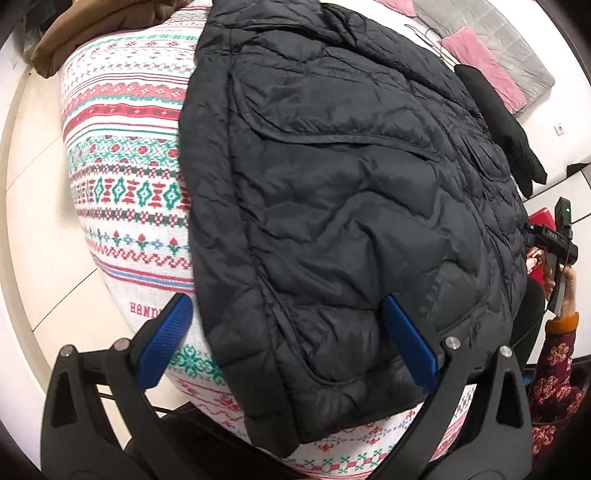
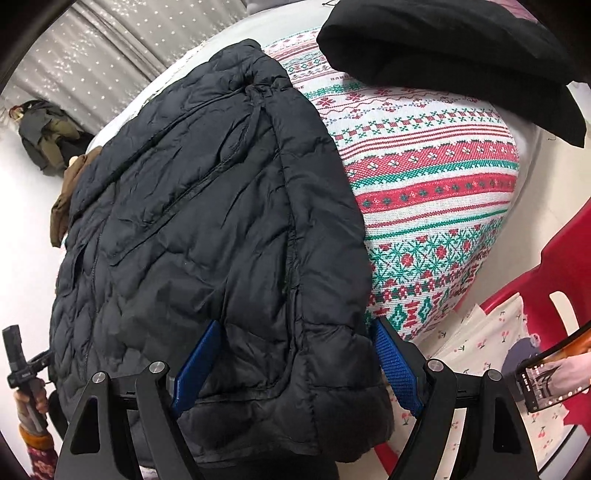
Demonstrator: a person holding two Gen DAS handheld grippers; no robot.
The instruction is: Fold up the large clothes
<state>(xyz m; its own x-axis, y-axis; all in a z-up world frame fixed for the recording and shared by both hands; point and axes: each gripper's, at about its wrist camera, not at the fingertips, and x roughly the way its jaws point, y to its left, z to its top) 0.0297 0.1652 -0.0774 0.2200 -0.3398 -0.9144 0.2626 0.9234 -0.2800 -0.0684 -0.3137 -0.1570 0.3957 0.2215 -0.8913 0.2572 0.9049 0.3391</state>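
Observation:
A black quilted puffer jacket [image 1: 343, 206] lies spread on a table covered with a red, green and white patterned cloth [image 1: 125, 173]; the jacket also shows in the right wrist view [image 2: 199, 229]. My left gripper [image 1: 284, 314] is open, its blue pads [image 1: 166, 343] straddling the jacket's near corner, just above it. My right gripper [image 2: 295, 339] is open, its blue pads [image 2: 395, 365] on either side of the jacket's near hem corner. Neither holds anything.
A folded black garment [image 2: 454, 62] lies at the far side of the cloth [image 2: 436, 177]. A brown garment [image 1: 96, 33] sits at one corner. A red plastic chair [image 2: 554, 258] stands beside the table. Pink and grey bedding [image 1: 491, 59] lies on the floor.

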